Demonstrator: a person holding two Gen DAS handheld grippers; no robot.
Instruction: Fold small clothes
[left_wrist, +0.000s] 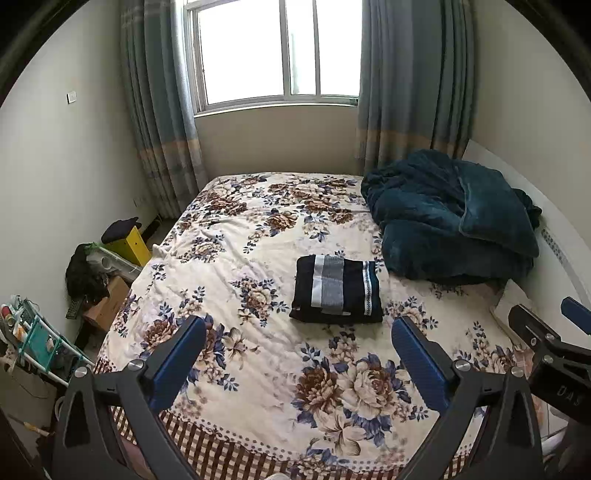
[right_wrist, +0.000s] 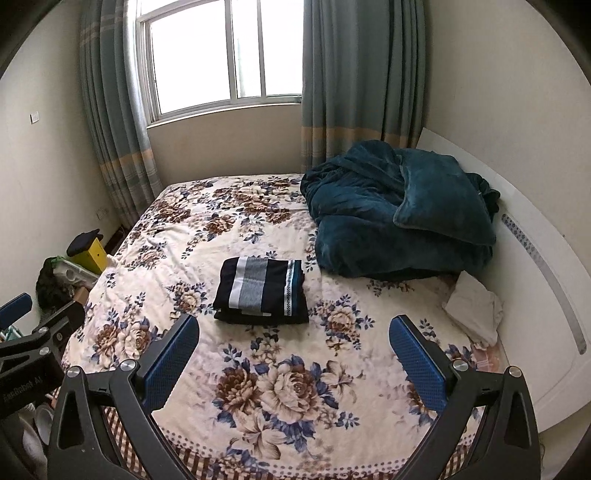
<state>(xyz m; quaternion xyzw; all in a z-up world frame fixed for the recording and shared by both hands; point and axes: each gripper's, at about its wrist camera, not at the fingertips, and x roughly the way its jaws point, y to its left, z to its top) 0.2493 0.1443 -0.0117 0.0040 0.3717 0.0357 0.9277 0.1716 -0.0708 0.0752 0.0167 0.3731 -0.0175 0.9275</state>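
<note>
Folded garment (left_wrist: 338, 290) lies clear on bedspread (left_wrist: 229, 258) near blanket (left_wrist: 447, 218); left gripper (left_wrist: 299, 354) and right gripper (right_wrist: 293, 350) gape empty, handles cropped.

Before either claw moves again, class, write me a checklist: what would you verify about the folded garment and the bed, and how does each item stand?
1. Striped garment folded into a neat rectangle: ok.
2. Garment flat on the floral bedspread, away from its edges: ok.
3. Left claw open, nothing between its pads: ok.
4. Right claw open and empty: ok.
5. Teal blanket clear of the garment: ok.
6. Whether the white cloth by the headboard also needs folding: cannot tell.
</note>
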